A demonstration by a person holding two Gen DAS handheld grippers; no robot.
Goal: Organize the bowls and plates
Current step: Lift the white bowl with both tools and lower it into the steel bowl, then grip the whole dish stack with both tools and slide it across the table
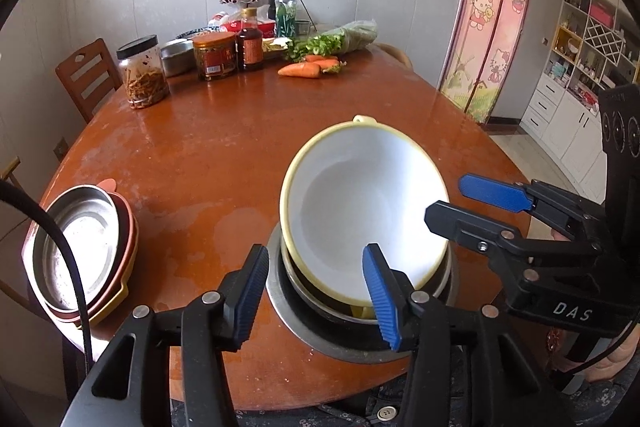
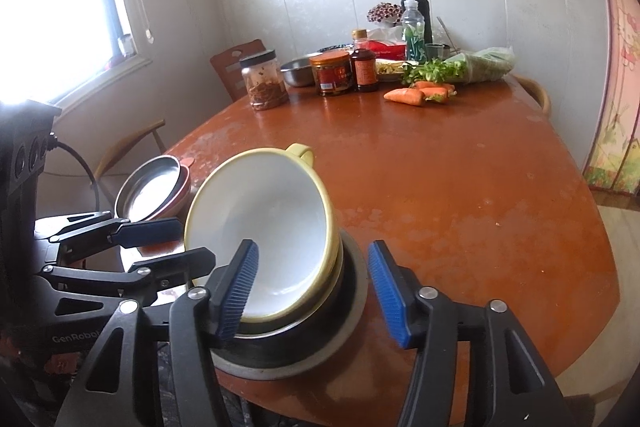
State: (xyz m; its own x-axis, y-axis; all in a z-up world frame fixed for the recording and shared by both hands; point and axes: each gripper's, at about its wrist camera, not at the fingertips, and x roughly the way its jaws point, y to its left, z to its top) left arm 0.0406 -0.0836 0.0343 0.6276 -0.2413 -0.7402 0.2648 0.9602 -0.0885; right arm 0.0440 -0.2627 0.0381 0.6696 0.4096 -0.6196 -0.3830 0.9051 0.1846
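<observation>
1. Near the front edge of the counter (image 1: 248, 131), a yellow-rimmed white bowl (image 1: 360, 203) sits tilted inside a dark pot (image 1: 340, 311), its small yellow handle (image 2: 302, 151) pointing toward the far side.
2. On that same pot, a metal rim (image 2: 352, 315) rings the dark inside, and the bowl leans toward the left.
3. Left claw (image 1: 320, 297): spread wide and holding nothing. Its right blue pad overlaps the bowl's near rim in the left wrist view; whether it touches I cannot tell.
4. Right claw (image 2: 316, 297): likewise wide apart and empty. Its left blue pad lies in front of the bowl's near edge; contact is unclear.
5. At the counter's left edge, well apart from the bowl, stands a stack of plates (image 1: 86, 247): a steel one on top, reddish and yellow ones beneath.
6. Along the far side are a jar of dried strips (image 1: 142, 73), a red-labelled jar (image 1: 214, 55), a dark sauce bottle (image 1: 250, 41), a steel basin (image 1: 176, 55), carrots (image 1: 308, 67) and bagged greens (image 1: 340, 41).
</observation>
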